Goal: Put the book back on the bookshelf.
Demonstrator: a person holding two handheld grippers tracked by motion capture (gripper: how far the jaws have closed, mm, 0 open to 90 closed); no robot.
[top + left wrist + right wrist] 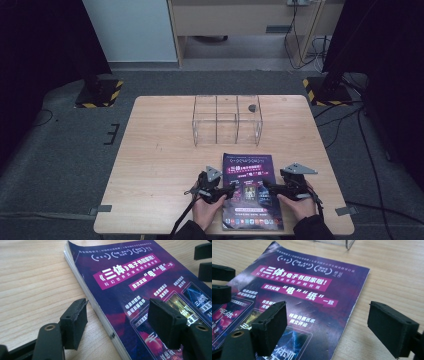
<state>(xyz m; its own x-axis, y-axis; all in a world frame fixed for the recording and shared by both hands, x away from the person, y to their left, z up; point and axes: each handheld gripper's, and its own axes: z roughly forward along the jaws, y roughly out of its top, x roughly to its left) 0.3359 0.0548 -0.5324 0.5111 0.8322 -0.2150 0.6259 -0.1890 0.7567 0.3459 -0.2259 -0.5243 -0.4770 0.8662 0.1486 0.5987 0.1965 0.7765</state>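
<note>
On the table: a wooden table (160,150) carried a purple magazine (251,190) and a clear acrylic organiser (227,120).
Magazine: it lay flat at the near edge of the table, cover up, between the two hands, just short of the organiser; pink banners with white Chinese lettering ran across its upper half.
Magazine's edges: in the left gripper view its stacked page edges faced the bare wood, and the far corner curled up a little.
Left gripper (231,191): held low at the magazine's left edge; in the left gripper view (117,322) its jaws stood wide apart, one over the wood and one over the cover, straddling that edge and gripping nothing.
Right gripper (267,189): held low at the magazine's right edge; in the right gripper view (327,330) its jaws stood wide apart, one over the cover and one over the wood, empty.
Organiser: it stood at the middle of the table's far half, split into compartments, with a small dark object (252,107) in the far right one.
</note>
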